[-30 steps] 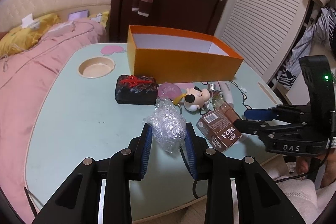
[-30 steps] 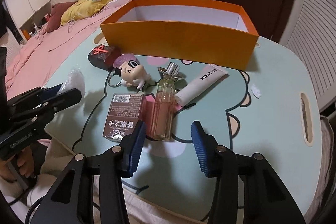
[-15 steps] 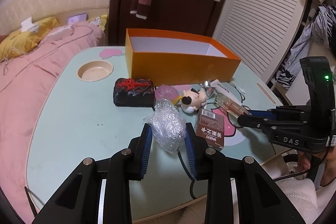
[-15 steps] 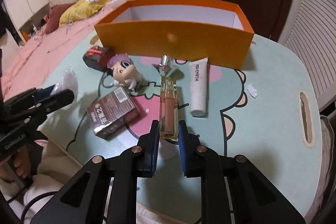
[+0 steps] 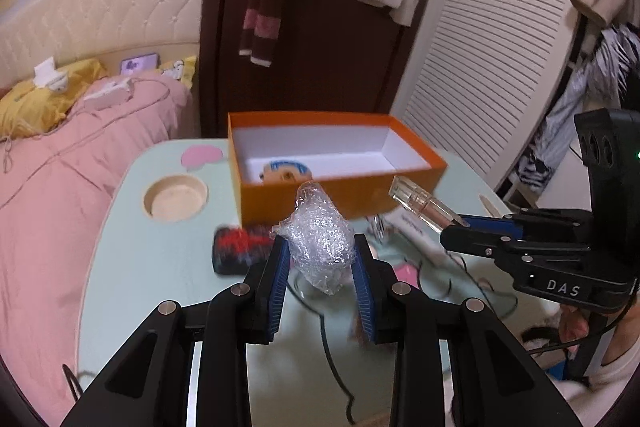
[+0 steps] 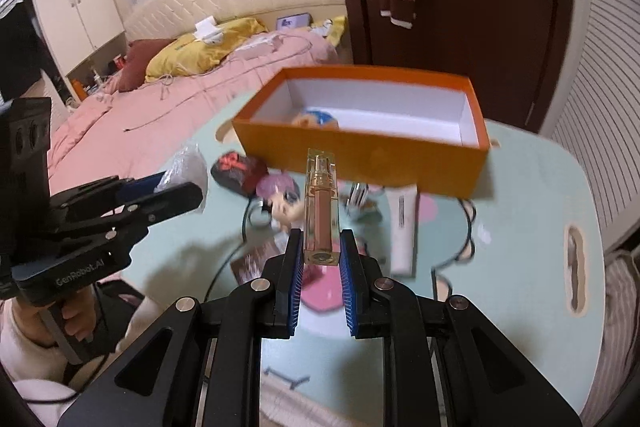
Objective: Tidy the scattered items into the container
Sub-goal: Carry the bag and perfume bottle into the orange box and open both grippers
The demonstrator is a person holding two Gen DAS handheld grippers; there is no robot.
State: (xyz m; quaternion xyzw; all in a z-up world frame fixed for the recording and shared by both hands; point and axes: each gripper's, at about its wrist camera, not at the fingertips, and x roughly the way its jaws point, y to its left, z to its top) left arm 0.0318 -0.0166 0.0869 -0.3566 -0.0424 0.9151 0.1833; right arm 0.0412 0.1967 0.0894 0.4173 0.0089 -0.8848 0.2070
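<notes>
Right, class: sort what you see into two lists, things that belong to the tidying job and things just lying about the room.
Part of the job:
orange box
crinkled plastic bag in the left gripper
perfume bottle in the right gripper
white tube
black pouch
doll keychain

Just lying about:
pink bedding
yellow pillow
striped scarf

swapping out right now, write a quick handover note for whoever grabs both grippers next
Left gripper: shut on a crinkled clear plastic bag, lifted off the table.
Right gripper: shut on a slim clear rectangular bottle of pinkish liquid, raised and pointing toward the open orange cardboard box.
Done: one small blue-topped toy lies inside the box.
Left: drop both held items in, then collect from the pale green table the dark red-patterned pouch, big-headed figure, white tube and brown packet.
</notes>
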